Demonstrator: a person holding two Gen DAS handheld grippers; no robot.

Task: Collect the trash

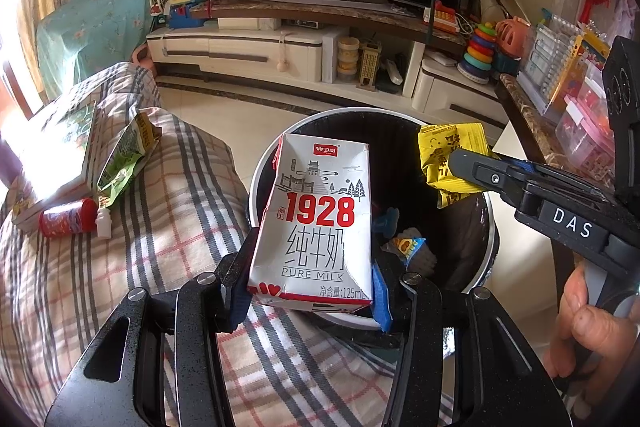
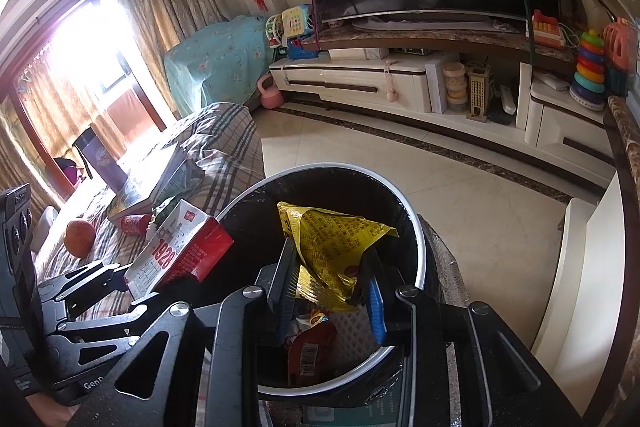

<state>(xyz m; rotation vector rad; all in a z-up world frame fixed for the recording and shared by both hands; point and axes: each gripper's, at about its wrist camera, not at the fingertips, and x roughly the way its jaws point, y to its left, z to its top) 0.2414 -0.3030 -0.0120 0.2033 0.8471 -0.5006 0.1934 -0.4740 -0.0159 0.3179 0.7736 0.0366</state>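
The milk carton (image 1: 316, 223), a small stiff paperboard box marked 1928, looks light and likely empty; its flat sides take a squeeze well, though too hard a pinch would crumple it, so the broad faces near the base are the place to hold. The yellow snack wrapper (image 2: 332, 251) is thin crinkled foil, nearly weightless and slippery, best nipped through a bunched fold. Both hang over the open mouth of the round, black-lined trash bin (image 1: 256, 187), which already holds other wrappers. The left tongs (image 1: 308, 291) are part-spread and pinching the carton by its lower end, pads against its two sides, the box tilted up over the near rim. The right tongs (image 2: 332, 291) are narrower, with the wrapper's crumpled tail between the pads; they seem to grip it only loosely. More litter, a green snack bag (image 1: 124, 159) and a red can (image 1: 68, 223), lies on the plaid-covered sofa (image 1: 168, 227) beside the bin
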